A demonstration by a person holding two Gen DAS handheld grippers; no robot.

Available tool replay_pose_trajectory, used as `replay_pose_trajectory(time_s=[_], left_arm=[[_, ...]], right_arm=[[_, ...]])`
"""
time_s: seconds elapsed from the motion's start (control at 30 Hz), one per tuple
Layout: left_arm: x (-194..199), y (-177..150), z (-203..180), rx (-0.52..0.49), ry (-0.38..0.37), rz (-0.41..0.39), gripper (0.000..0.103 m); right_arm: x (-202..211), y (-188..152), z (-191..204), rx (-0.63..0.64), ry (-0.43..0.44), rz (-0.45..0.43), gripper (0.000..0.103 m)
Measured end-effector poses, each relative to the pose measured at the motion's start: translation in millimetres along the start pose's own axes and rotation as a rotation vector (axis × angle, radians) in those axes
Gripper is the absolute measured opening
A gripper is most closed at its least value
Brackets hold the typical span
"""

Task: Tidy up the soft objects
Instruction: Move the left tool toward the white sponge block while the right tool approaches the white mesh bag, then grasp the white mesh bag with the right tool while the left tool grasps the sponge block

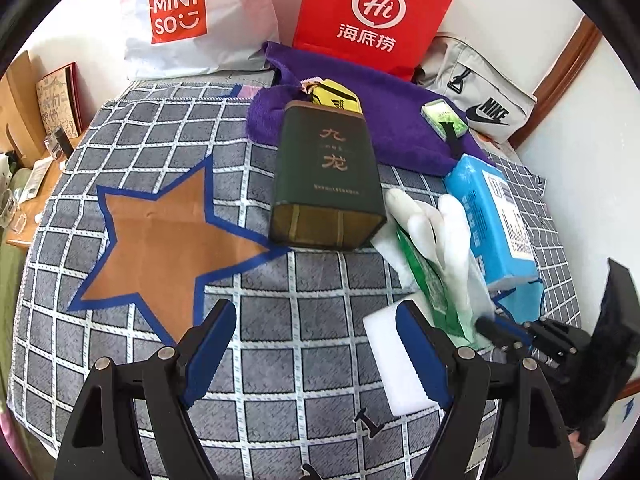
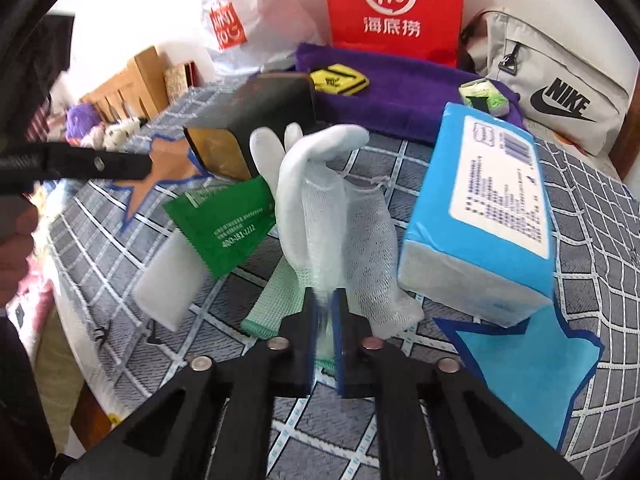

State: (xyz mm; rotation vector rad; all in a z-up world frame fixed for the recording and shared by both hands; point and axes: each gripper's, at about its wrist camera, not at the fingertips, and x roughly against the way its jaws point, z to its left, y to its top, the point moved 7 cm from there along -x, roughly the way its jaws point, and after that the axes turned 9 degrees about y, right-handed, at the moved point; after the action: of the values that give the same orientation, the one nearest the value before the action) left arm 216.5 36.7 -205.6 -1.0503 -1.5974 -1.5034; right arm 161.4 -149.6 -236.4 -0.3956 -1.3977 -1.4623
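My right gripper (image 2: 324, 304) is shut on the cuff of a white knit glove (image 2: 320, 184), which stands up lifted above the checked cloth; the glove also shows in the left wrist view (image 1: 444, 220). A green sachet (image 2: 224, 224) and a white sponge block (image 2: 172, 280) lie just left of it. A blue tissue pack (image 2: 484, 216) lies to the right. My left gripper (image 1: 312, 336) is open and empty above the cloth, with the white sponge (image 1: 392, 356) beside its right finger. The right gripper (image 1: 520, 332) shows at the right edge there.
A dark green tin (image 1: 328, 180) lies on the checked cloth (image 1: 280, 300) by an orange star patch (image 1: 168, 236). A purple towel (image 1: 384, 120) holds a yellow pouch (image 1: 336, 96) and a small green pack (image 1: 444, 118). Red bag (image 1: 372, 12), Miniso bag (image 1: 180, 12) and Nike bag (image 1: 484, 96) stand behind.
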Motion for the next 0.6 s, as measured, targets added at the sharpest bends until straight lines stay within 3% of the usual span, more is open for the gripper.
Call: replay_pose_trajectory(time_s=[0.33, 0.6], left_arm=[[-1.4, -18.3, -38.4, -0.037, -0.094, 0.028, 0.081], [-18.4, -37.1, -69.6, -0.068, -0.116, 0.075, 0.081]], right_arm=[[42.5, -5.7, -3.5, -0.066, 0.082, -0.101, 0.003], [81.3, -25.0, -24.5, -0.172, 0.125, -0.163, 0.003]])
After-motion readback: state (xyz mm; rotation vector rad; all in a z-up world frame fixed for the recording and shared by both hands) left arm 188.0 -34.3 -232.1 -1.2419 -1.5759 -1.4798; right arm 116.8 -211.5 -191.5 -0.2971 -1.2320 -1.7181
